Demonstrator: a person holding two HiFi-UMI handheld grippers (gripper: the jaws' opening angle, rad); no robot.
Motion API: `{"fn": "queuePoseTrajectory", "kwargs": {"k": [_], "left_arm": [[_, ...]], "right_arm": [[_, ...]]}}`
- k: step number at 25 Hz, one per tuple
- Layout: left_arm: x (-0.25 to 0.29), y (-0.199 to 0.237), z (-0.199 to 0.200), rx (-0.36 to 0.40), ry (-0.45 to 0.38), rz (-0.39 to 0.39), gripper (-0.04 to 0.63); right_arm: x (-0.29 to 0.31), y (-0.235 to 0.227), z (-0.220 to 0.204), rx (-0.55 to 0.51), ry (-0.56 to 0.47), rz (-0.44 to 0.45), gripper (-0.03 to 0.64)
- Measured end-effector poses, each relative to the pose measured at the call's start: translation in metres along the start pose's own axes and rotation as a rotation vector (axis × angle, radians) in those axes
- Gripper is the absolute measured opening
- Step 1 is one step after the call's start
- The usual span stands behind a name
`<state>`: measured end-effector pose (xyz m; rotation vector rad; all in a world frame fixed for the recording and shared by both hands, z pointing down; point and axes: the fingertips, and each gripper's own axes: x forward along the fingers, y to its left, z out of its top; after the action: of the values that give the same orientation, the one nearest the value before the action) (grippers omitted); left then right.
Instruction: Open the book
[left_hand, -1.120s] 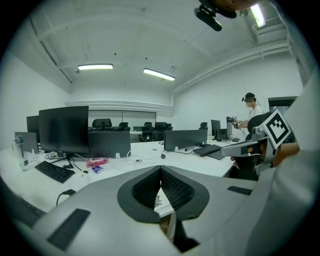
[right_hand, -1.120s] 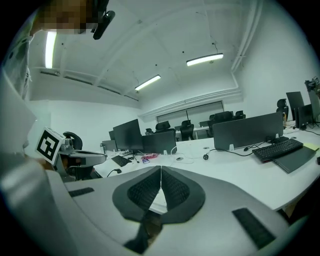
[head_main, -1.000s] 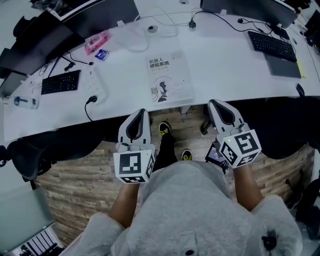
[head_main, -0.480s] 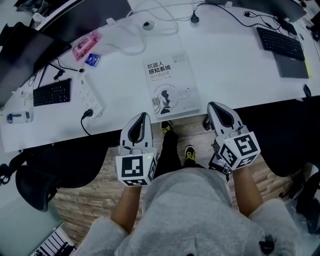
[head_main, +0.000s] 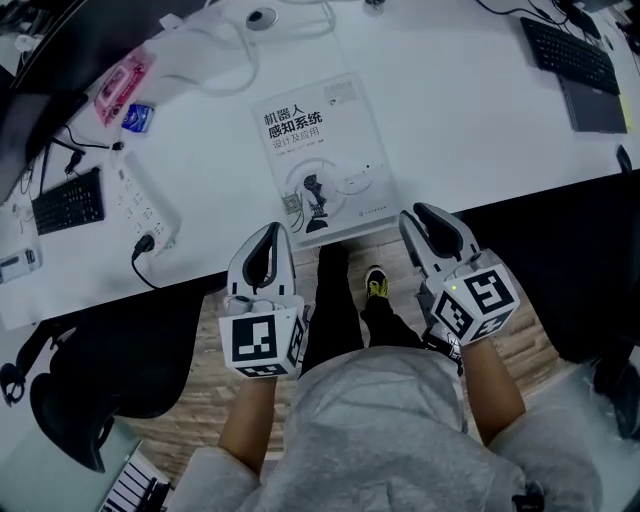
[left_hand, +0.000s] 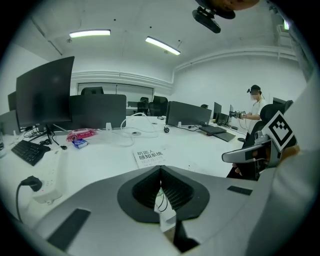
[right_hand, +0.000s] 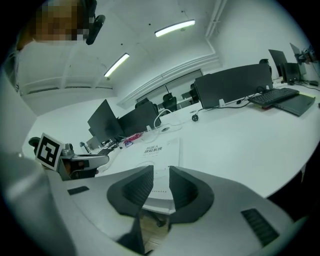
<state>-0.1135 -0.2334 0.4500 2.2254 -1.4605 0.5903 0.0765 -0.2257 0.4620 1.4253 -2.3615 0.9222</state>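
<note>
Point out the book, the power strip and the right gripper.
book (head_main: 320, 160), head view, middle of its cover
power strip (head_main: 136, 197), head view, middle of its white body
right gripper (right_hand: 160, 171), right gripper view, gap between its open fingers

A closed book (head_main: 320, 160) lies flat near the white desk's (head_main: 470, 120) front edge.

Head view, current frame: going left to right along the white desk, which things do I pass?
In order: black keyboard → white power strip → closed book → second black keyboard.
</note>
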Motion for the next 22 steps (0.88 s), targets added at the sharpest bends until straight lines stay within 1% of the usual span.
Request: {"fn": "queuePoseTrajectory", "kwargs": {"k": [5,9,14,17,18,20,22], "left_arm": [[0.022,0.003,-0.019,0.009,0.039,-0.018,0.012],[0.039,0.001,-0.038,0.011,0.08,-0.043,0.011],[0.054,0.0,-0.047,0.009,0.118,-0.08,0.011],[0.058,0.003,-0.052,0.006,0.141,-0.093,0.011],[0.059,0.003,-0.055,-0.001,0.15,-0.1,0.011],[0.06,-0.001,-0.061,-0.014,0.171,-0.12,0.012],[0.059,-0.008,-0.063,0.008,0.185,-0.136,0.012]], "right_arm": [[0.011,-0.009,-0.03,0.075,0.041,-0.011,0.123],[0.022,-0.015,-0.047,0.11,0.081,-0.024,0.124],[0.033,-0.018,-0.061,0.176,0.143,-0.023,0.124],[0.036,-0.02,-0.065,0.242,0.158,-0.03,0.124],[0.036,-0.019,-0.066,0.27,0.16,-0.015,0.124],[0.033,-0.012,-0.067,0.328,0.169,0.053,0.123],[0.03,-0.001,-0.068,0.362,0.171,0.108,0.123]]}}
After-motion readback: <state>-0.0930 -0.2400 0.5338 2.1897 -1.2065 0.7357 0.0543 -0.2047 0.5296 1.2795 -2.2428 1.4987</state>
